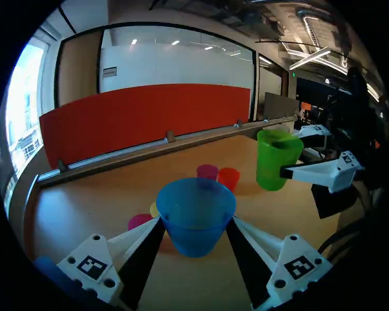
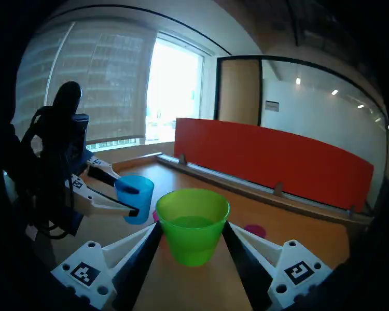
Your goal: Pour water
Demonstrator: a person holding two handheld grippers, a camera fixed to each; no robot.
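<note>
At desk (image 1: pixel 91 207): left gripper (image 1: pixel 196 222) pinched blue cup (image 1: pixel 195 207), right gripper (image 2: pixel 193 230) pinched green cup (image 2: pixel 192 248) of water (image 2: pixel 192 222). Both upright, green right of blue, apart.

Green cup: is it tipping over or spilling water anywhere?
No, nothing looks wrong. The green cup stands upright between the jaws of the right gripper, its water flat inside. The blue cup is upright in the left gripper too. No puddle shows on the table.

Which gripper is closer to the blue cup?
Left. The left gripper clamps the blue cup; the right gripper holds the green cup, apart from it.
</note>
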